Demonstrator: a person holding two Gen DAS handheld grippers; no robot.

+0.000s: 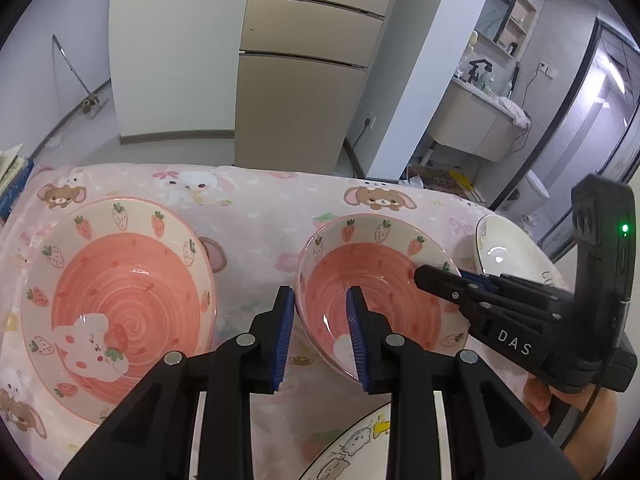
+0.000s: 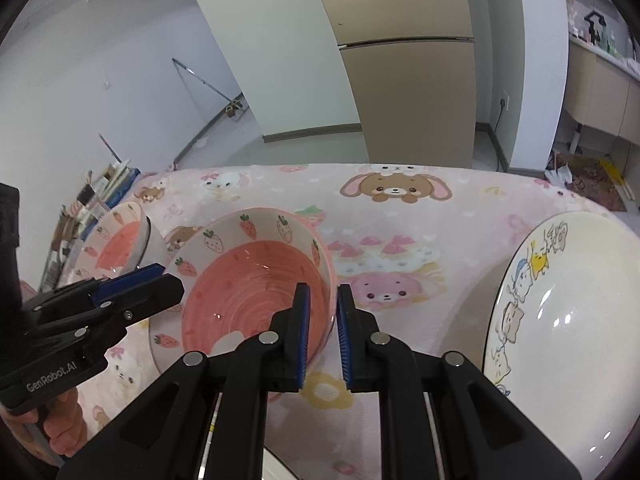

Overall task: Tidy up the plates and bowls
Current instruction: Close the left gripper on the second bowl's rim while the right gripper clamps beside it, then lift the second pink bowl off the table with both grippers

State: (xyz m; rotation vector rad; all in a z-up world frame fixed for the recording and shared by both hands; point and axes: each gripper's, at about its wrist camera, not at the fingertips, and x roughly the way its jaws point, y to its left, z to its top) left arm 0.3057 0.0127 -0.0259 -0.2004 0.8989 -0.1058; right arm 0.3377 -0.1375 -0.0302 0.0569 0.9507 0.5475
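- Since the small bowl [image 1: 380, 272] is glazed ceramic, I judge it stiff, fairly heavy for its size, slick under the pads and apt to chip if knocked; it sits upright on the pink cloth [image 2: 400, 208], between the big strawberry dish [image 1: 120, 280] and the white plate [image 2: 568, 320], apart from both
- Left gripper [image 1: 320, 292] straddles the bowl's left rim, one finger outside and one inside; whether its pads actually bite the wall I cannot tell
- Right gripper [image 2: 322, 292] has its jaws nearly together, clamped on the opposite rim, with one finger inside the bowl and one outside
- Rim is the only sensible hold; the wall is thin enough for the jaws, but it slopes, so a shallow pinch could slide upward and off; better to seat the pads deep
- With two opposite holds the weight is shared and the bowl should stay level; uneven lifting would twist it against the ribbed pads
- Landing in the dish wants care; ceramic on ceramic chips easily
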